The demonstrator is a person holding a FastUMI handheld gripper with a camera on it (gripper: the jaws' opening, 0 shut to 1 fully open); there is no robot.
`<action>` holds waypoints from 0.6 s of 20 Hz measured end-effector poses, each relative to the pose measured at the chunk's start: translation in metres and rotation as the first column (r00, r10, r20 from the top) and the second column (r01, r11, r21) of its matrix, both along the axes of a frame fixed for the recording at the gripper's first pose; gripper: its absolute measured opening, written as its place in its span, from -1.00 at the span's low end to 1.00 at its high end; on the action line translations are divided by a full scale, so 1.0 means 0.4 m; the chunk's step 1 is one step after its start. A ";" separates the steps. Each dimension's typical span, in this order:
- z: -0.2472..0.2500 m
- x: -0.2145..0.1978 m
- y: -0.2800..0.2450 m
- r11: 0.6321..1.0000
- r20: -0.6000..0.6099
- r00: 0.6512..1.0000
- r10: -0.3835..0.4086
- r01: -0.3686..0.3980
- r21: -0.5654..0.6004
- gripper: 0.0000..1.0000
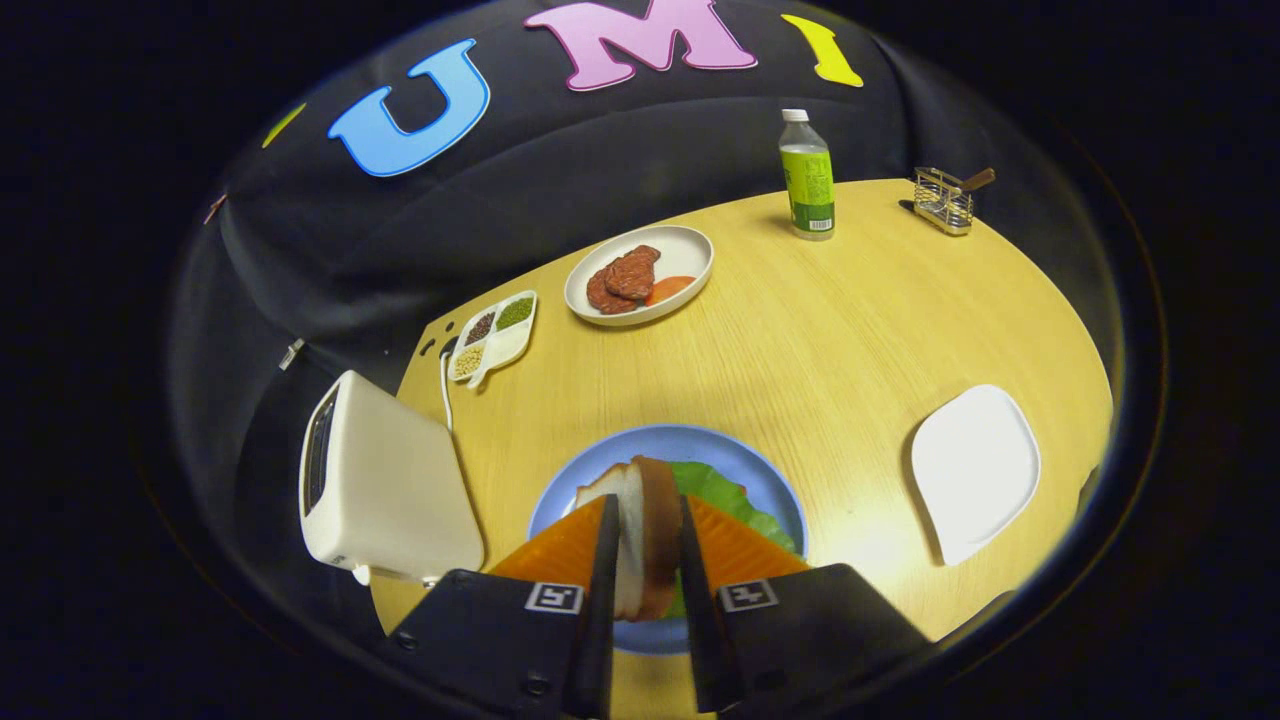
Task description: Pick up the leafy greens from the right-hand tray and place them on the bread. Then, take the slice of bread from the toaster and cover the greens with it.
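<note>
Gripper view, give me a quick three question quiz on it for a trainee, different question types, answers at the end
1. True or false: the gripper is shut on the bread slice.
2. What lies on the blue plate under the held slice? A) meat B) leafy greens C) seeds
3. Fill in: the white tray beside the blue plate holds ____.

Key: 1 true; 2 B; 3 nothing

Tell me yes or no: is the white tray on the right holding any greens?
No, the white tray is bare; the greens lie on the blue plate.
</note>
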State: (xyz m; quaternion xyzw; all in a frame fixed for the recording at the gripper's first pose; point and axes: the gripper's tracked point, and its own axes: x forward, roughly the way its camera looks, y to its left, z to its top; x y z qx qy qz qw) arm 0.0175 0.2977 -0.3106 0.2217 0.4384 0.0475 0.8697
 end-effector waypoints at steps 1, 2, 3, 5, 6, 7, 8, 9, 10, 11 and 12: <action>-0.004 0.000 -0.016 1.000 0.001 1.000 0.003 -0.003 -0.024 -0.23; -0.007 -0.001 -0.036 0.998 0.003 1.000 0.006 -0.006 -0.055 -0.14; -0.006 -0.001 -0.057 0.997 0.007 1.000 0.009 -0.008 -0.082 -0.05; 0.005 0.000 -0.094 0.992 0.025 0.999 0.023 -0.019 -0.126 0.12; 0.014 0.003 -0.112 0.989 0.038 0.999 0.032 -0.026 -0.147 0.26; 0.026 0.004 -0.131 0.985 0.056 0.998 0.042 -0.032 -0.170 0.29; 0.043 0.011 -0.147 0.981 0.079 0.995 0.052 -0.037 -0.190 0.34; 0.065 0.017 -0.164 0.977 0.106 0.992 0.064 -0.040 -0.208 0.39; 0.088 0.021 -0.181 0.973 0.134 0.988 0.077 -0.045 -0.227 0.51; 0.112 0.027 -0.197 0.968 0.163 0.982 0.092 -0.050 -0.246 0.56; 0.140 0.034 -0.210 0.963 0.193 0.975 0.109 -0.055 -0.264 0.63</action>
